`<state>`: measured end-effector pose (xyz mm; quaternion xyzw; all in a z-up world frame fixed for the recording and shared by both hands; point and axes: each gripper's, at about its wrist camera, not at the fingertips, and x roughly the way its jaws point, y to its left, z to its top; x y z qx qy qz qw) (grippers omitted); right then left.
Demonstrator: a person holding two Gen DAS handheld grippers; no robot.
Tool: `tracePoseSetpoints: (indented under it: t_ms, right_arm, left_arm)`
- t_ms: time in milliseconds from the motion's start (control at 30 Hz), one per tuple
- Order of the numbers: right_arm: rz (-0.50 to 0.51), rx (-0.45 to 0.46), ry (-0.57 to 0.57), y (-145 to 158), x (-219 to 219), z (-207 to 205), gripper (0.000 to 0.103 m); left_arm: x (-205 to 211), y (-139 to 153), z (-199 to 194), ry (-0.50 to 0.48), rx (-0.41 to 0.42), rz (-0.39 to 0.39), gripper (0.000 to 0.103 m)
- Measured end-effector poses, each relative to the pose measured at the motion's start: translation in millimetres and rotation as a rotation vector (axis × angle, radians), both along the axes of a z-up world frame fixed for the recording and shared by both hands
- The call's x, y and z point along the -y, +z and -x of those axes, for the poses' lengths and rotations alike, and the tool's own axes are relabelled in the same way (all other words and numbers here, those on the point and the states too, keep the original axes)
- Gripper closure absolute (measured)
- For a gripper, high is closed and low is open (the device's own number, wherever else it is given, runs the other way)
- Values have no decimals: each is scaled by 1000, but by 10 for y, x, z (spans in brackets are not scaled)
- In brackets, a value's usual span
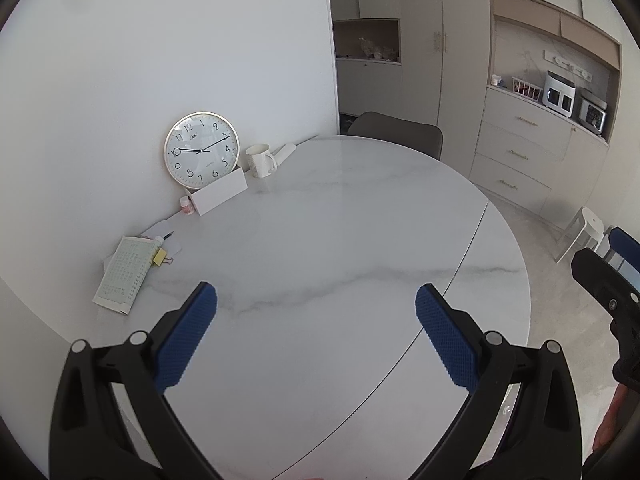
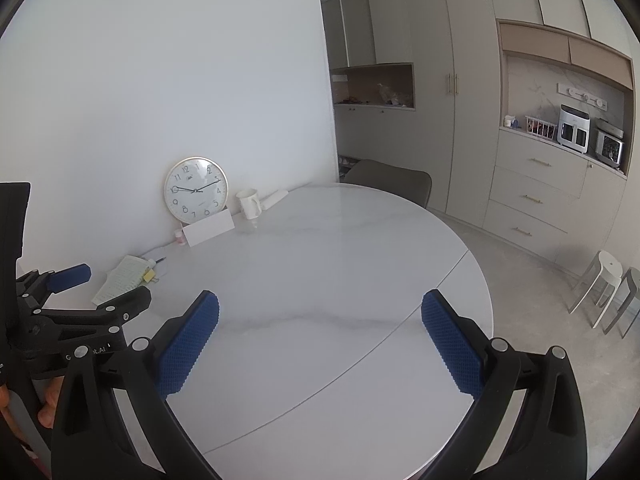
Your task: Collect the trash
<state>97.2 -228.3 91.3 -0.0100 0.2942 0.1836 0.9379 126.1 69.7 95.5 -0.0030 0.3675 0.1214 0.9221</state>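
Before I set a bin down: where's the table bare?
The table is bare from the tools to the far chair. Crowded only along the wall: clock, card, mug, booklet.

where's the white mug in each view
Left wrist view: the mug stands left of centre by the wall, just right of the clock.
Right wrist view: the mug stands left of centre, again just right of the clock.
Shared landmark: the clock leaning against the wall.
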Motion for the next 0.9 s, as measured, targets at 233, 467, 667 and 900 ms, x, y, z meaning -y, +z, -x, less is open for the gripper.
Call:
tracePoseSetpoints:
  t_ms: [233,467,667,900]
  right_arm:
    - [4,0,-10,-20,44,31,2]
    - [5,0,-21,-24,71,78,2]
    - [3,-1,-25,-22,97,124,2]
    - [4,0,-28,-18,119,158,2]
  left_arm:
    - [18,4,6,-12,-4,7,8]
    - [52,11,46,-23,-2,9,8]
    - [56,15,70,-27,-1,12,8]
    - [61,10,85,-35,-5,24,8]
